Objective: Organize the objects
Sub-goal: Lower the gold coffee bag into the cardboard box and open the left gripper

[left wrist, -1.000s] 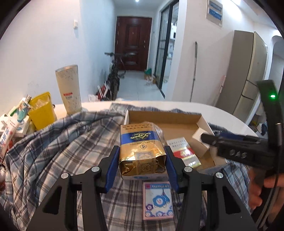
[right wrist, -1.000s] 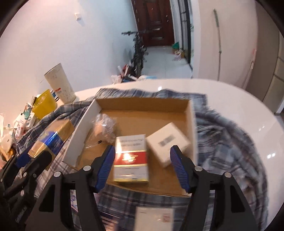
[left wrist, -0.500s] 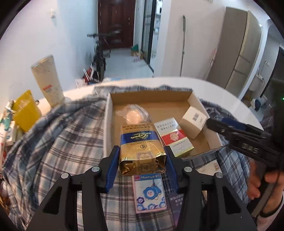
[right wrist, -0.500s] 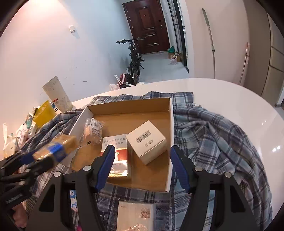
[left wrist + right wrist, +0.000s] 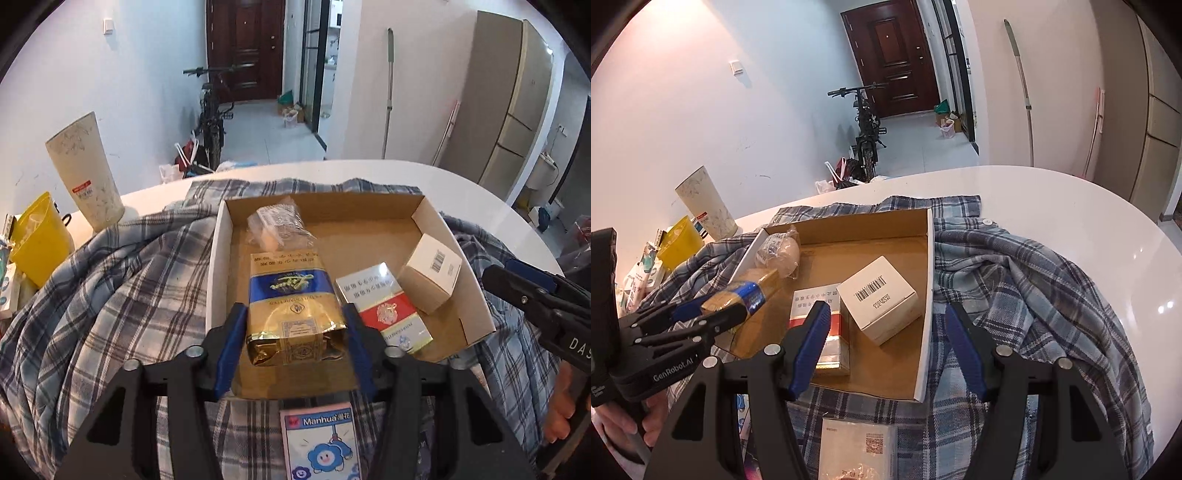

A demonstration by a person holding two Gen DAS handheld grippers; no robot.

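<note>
Cardboard tray [image 5: 476, 295] first, the biggest piece in play: a shallow open box sitting on the plaid cloth [image 5: 110, 295] that drapes the white surface [image 5: 1071, 206]. A second ago the left gripper [image 5: 295, 332] hung short of the tray's near edge; now it has pushed forward, and the gold-and-blue packet [image 5: 293, 306] clamped in its jaws is out over the tray floor, left of centre. I'd call that the delivery nearly made, with only the lowering and release left.

The packet is a soft foil brick, blue band across the middle, its folded gold end facing the camera and crinkled under the pinch. It looks squashy, so it should settle flat.

Already in the tray: a red-and-white carton [image 5: 384, 310] lying flat just right of the packet, a white barcode box [image 5: 879, 299] beside that, and a clear bag [image 5: 277, 229] in the far left corner.

The right gripper [image 5: 886, 347] hovers over the tray's near right corner, jaws apart and holding nothing; it has drifted right since a second back.

Still on the cloth near the camera: a Manhua card pack [image 5: 319, 443] and a white packet with a QR code [image 5: 860, 446].
</note>
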